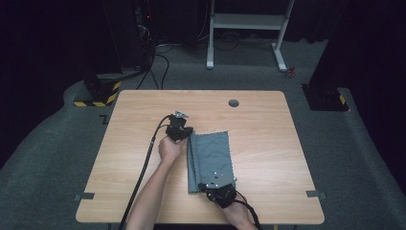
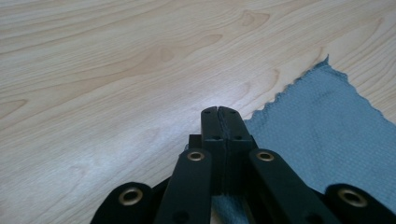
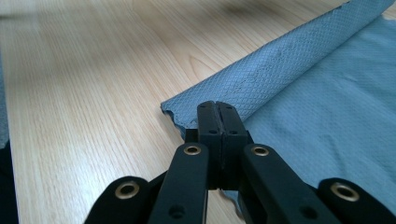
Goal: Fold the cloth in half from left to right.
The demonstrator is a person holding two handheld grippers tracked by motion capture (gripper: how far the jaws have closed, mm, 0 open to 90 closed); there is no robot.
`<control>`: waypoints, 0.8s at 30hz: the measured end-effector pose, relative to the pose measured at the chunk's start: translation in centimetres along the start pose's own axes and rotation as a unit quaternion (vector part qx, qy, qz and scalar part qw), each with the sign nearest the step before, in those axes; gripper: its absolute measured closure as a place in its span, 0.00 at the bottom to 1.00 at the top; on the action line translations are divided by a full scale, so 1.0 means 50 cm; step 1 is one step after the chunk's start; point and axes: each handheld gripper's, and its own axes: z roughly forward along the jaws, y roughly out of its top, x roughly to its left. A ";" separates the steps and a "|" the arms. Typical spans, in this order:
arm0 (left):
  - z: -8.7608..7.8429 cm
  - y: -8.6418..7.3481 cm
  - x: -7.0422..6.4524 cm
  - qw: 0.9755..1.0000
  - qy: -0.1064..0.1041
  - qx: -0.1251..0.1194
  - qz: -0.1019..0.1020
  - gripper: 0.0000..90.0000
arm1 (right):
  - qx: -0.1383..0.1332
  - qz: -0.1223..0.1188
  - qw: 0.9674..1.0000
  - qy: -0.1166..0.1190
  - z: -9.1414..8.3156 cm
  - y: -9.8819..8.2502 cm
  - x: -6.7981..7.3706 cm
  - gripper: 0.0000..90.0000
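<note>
— Where do things stand at your near hand?

— My right tool point(image 1: 214, 186) is clenched on the near corner of the cloth point(image 1: 213, 155), jaws pressed together with the grey edge pinched between them. The cloth lies at the middle of the worktop point(image 1: 268, 158), its left side already turned over into a long fold point(image 3: 275, 74).

— And the far hand?

— My left tool point(image 1: 186, 134) is clamped the same way on the far left corner; the left gripper view shows the scalloped hem point(image 2: 280, 100) running out from the tips.

— So how do you carry the fold well?

— I judge it best to move both corners together, level and low over the cloth, so the edge stays taut between the tools and no slack bunches. I aim to land the hem square on the right edge, and let go only once it lies flat.
</note>
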 end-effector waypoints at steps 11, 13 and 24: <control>0.017 0.025 -0.041 1.000 -0.007 0.002 0.029 1.00 | -0.001 0.015 1.000 -0.010 -0.024 -0.026 -0.016 1.00; 0.021 0.027 -0.046 1.000 -0.007 0.004 0.030 1.00 | -0.002 0.016 1.000 -0.011 -0.026 -0.029 -0.017 1.00; 0.044 0.052 -0.081 0.998 -0.011 0.014 0.060 1.00 | -0.005 0.029 0.999 -0.025 -0.056 -0.047 -0.034 1.00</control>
